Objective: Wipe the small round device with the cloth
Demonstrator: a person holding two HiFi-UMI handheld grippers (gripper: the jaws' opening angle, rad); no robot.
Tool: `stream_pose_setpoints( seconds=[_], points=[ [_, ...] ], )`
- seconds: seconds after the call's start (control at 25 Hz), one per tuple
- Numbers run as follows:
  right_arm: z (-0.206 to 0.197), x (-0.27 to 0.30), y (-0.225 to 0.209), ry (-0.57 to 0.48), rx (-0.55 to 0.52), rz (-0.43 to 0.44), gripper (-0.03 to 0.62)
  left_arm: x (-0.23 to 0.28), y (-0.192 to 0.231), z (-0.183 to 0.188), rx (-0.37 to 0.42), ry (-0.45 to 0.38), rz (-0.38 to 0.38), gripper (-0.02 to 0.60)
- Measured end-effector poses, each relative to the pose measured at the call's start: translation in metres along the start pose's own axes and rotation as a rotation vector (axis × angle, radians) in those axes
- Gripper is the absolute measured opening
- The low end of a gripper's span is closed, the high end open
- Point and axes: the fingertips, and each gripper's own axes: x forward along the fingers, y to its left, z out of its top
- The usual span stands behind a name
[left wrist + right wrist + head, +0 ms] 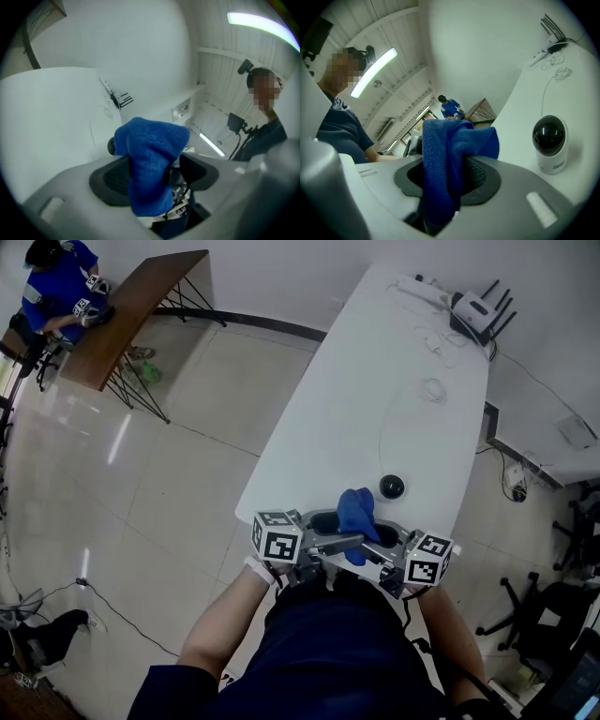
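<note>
The small round device (392, 487), a white body with a black dome (549, 140), stands on the white table (347, 399) near its front end. The blue cloth (357, 512) sticks up between my two grippers, just short of the device. My right gripper (382, 545) is shut on the cloth (440, 154), which bulges out above its jaws (445, 178). My left gripper (328, 532) stands wide open; the cloth (150, 150) rises between its pads (112, 178) without being pinched. In the left gripper view only a dark sliver of the device (111, 146) shows behind the cloth.
A router (473, 313) with antennas and a power strip (422, 287) sit at the table's far end, and a thin white cable (386, 427) runs down the top. A wooden table (141, 306) and a seated person (56, 287) are far left. Office chairs (562, 596) stand right.
</note>
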Motion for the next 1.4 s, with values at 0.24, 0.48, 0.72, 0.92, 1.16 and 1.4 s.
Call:
stream_pose_setpoints(
  seconds=[0.24,0.48,0.72,0.92,1.16,1.4],
  points=[
    [-0.014,-0.011,0.020,0.086,-0.097,0.103,0.191,0.010,-0.005,-0.008,-0.055,-0.007,-0.031,0.254],
    [-0.001,-0.016,0.012,0.015,-0.123,0.039,0.333,0.011,0.019,0.009,-0.030,-0.096,0.099,0.158],
    [0.020,-0.048,0.001,-0.078,-0.124,-0.045,0.330,0.016,0.025,0.029,0.052,-0.073,0.130,0.152],
    [0.043,-0.108,-0.019,-0.223,-0.064,-0.128,0.312,0.045,0.032,0.035,0.154,0.030,0.172,0.152],
    [0.080,-0.183,-0.065,-0.507,0.021,-0.346,0.249,0.087,0.045,0.019,0.229,0.193,0.239,0.153],
    [0.076,-0.199,-0.082,-0.595,0.109,-0.404,0.195,0.068,0.088,0.028,0.058,0.178,0.286,0.155]
  ],
)
